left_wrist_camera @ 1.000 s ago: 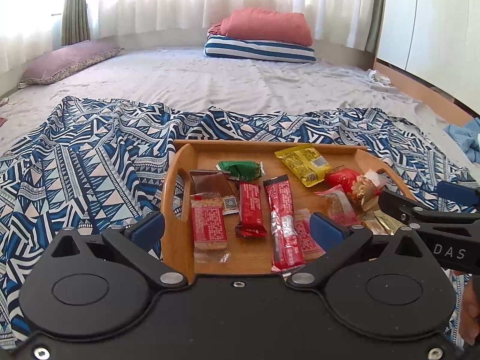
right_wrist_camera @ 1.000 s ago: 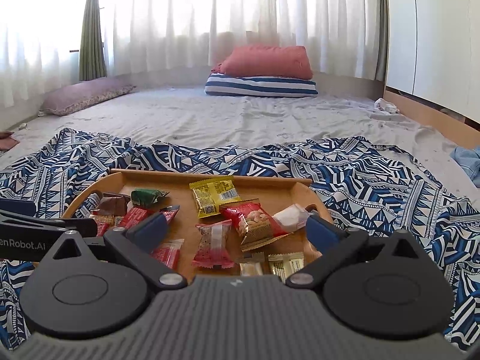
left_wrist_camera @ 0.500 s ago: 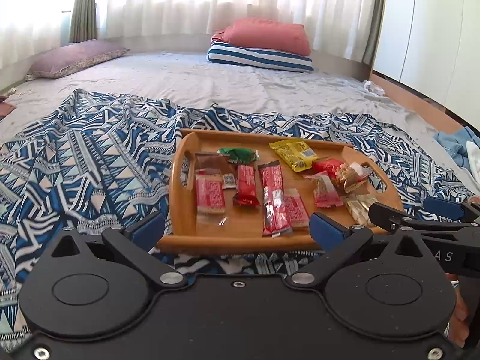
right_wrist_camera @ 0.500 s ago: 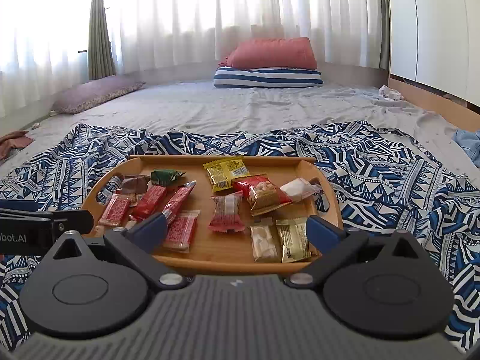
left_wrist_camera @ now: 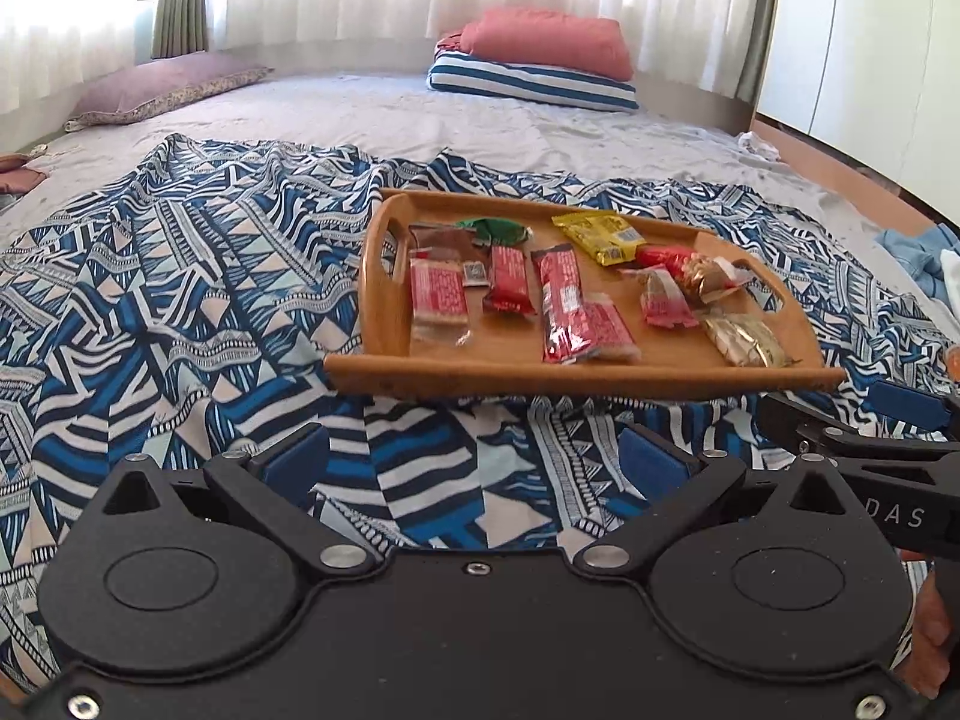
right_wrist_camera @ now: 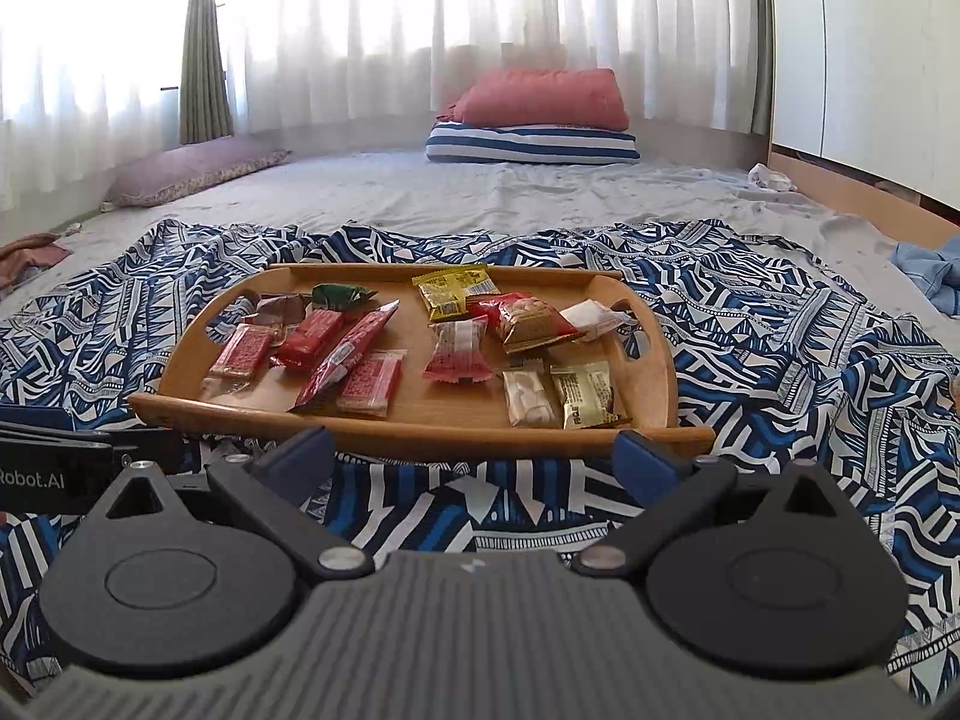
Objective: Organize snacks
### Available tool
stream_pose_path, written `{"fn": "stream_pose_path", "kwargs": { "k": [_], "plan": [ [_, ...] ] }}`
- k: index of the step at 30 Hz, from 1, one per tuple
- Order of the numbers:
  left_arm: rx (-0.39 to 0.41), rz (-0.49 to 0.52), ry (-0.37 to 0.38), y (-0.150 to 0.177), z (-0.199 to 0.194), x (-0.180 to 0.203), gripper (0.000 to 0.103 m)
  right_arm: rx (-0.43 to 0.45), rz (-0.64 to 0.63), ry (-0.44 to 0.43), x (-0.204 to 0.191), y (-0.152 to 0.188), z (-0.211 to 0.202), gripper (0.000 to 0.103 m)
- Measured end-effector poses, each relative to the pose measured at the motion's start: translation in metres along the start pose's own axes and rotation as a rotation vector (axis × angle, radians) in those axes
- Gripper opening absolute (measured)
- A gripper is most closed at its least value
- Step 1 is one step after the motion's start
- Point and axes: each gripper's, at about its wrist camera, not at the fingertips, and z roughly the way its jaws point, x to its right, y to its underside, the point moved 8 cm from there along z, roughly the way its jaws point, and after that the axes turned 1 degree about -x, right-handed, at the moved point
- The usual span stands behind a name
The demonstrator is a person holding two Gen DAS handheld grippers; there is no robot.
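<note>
Left gripper (left_wrist_camera: pixel 474 459): hovering over the blanket (left_wrist_camera: pixel 180 300) just short of the tray's near rim, fingers standing wide apart, holding nothing.
Right gripper (right_wrist_camera: pixel 474 456): hanging beside the left one, fingers likewise spread, gripping nothing.
Tray (right_wrist_camera: pixel 420 435): wooden, lying on the patterned blanket on the bed (right_wrist_camera: pixel 540 192).
Snacks: all sitting inside the tray; red bars (right_wrist_camera: pixel 345 354) lying toward its left, a yellow packet (right_wrist_camera: pixel 456 291) resting at the back, two pale packets (right_wrist_camera: pixel 555 399) lying side by side at front right.
Pillows (right_wrist_camera: pixel 534 120): sitting stacked at the bed's far end.
</note>
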Motion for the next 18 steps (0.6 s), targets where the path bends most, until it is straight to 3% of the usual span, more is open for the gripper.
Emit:
{"fn": "stream_pose_path", "kwargs": {
  "k": [18],
  "plan": [
    [-0.046,0.049,-0.042,0.037,0.029,0.002,0.103,-0.096,-0.029,0.057,0.001,0.055,0.02,0.103]
  ]
}}
